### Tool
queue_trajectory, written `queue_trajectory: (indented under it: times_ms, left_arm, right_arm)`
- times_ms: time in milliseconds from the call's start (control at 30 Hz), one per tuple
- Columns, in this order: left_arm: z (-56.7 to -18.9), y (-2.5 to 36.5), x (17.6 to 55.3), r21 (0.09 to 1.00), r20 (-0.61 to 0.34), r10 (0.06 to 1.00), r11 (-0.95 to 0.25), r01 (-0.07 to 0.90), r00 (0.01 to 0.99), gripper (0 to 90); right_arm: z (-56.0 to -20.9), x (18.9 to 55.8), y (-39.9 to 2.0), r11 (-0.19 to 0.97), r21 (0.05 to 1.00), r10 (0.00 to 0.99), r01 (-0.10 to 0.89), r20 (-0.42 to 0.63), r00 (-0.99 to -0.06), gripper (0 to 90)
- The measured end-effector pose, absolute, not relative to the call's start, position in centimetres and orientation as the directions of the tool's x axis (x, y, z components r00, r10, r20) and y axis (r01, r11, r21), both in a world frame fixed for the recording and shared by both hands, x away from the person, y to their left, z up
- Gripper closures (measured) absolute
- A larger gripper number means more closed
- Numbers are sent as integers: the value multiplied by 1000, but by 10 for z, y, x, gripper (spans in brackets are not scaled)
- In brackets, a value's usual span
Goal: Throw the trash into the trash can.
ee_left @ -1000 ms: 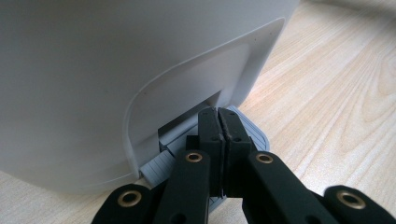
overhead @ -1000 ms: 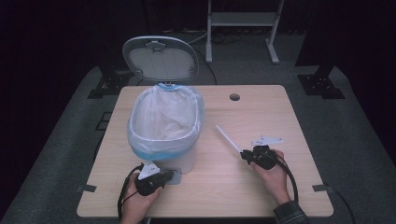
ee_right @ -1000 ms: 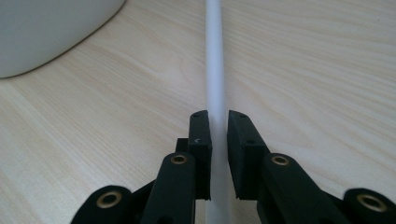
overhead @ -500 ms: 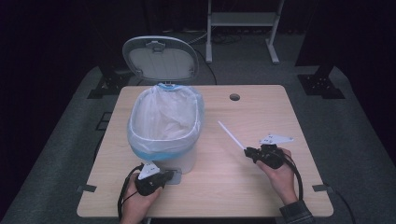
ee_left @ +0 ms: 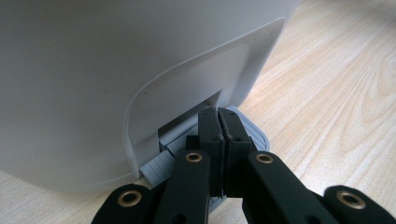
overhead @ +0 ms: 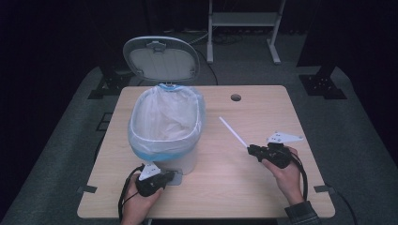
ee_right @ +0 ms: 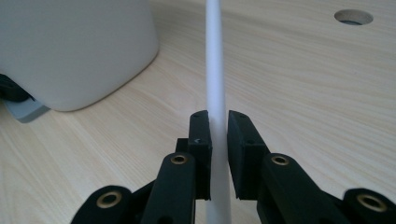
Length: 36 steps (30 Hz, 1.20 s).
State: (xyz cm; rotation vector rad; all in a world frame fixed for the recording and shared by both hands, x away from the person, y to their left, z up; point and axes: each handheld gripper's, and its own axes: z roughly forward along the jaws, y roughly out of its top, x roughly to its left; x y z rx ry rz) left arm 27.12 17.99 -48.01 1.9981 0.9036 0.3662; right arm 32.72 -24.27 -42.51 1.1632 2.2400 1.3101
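Note:
A white pedal bin (overhead: 164, 136) stands on the table's left half with its lid (overhead: 161, 58) raised; a clear bag with a blue edge lines it. My left gripper (overhead: 174, 176) is at the bin's front. In the left gripper view the gripper (ee_left: 219, 116) is shut, its jaws pressed together with nothing between them, lying on the grey pedal (ee_left: 254, 130) under the bin wall (ee_left: 116, 60). My right gripper (overhead: 251, 149) is shut on a thin white stick (overhead: 233, 132) that slants up and away to the left. The right gripper view shows the stick (ee_right: 215, 60) clamped between the jaws of that gripper (ee_right: 218, 121).
The wooden table (overhead: 263, 187) has a round cable hole (overhead: 235, 97) near its far edge, also in the right gripper view as the hole (ee_right: 353, 17). The bin's body (ee_right: 79, 46) and pedal (ee_right: 25, 109) lie to the left there. Dark floor and a metal stand surround the table.
My right hand has moved a little to the right and risen with the white stick in its jaws. The left hand and the bin have stayed put.

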Motion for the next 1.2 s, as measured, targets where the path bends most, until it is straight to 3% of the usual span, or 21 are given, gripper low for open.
queue_trajectory:
  times_ms: [1200]
  left_arm:
    - [-480, 181, 271, 819, -81, 717, -348, 457, 692, 889]
  right_arm:
    - [-346, 309, -261, 159, 932, 665, 327, 143, -733, 795]
